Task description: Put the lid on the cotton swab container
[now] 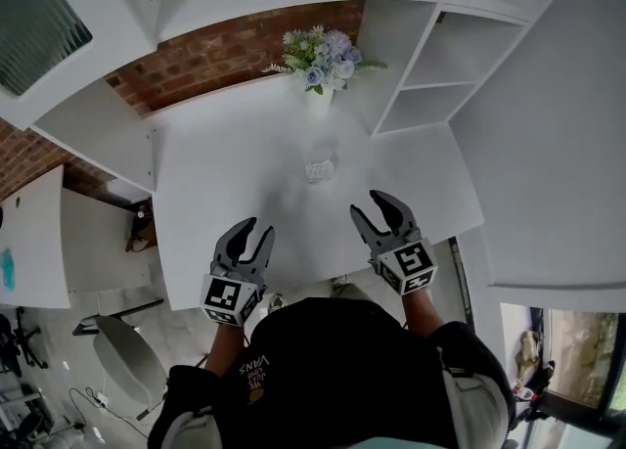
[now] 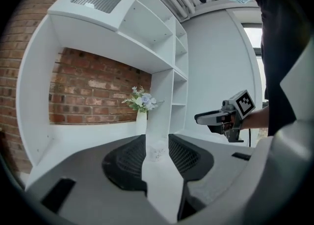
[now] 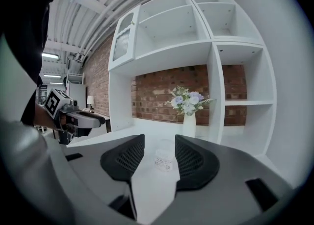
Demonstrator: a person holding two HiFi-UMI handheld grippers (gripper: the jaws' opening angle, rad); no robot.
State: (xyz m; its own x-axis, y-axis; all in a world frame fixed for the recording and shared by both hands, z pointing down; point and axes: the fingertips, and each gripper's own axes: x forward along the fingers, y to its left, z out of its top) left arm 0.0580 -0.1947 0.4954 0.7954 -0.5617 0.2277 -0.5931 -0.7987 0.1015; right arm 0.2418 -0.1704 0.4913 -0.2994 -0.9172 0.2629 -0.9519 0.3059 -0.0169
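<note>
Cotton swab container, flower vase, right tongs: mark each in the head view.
cotton swab container point(image 1: 320, 170), head view, middle of its clear body.
flower vase point(image 1: 317, 98), head view, white body below the blooms.
right tongs point(image 1: 365, 202), head view, midway between the tips.

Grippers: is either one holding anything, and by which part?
Nothing is held. The left gripper and right gripper are open and empty; the cotton swab container stands untouched ahead.

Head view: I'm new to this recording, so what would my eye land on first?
The bouquet of pale blue and white flowers in a white vase stands out against the red brick wall at the white desk's back. A small clear plastic container sits mid-desk, and the left gripper and right gripper hover open, apart from it, near the front edge.
</note>
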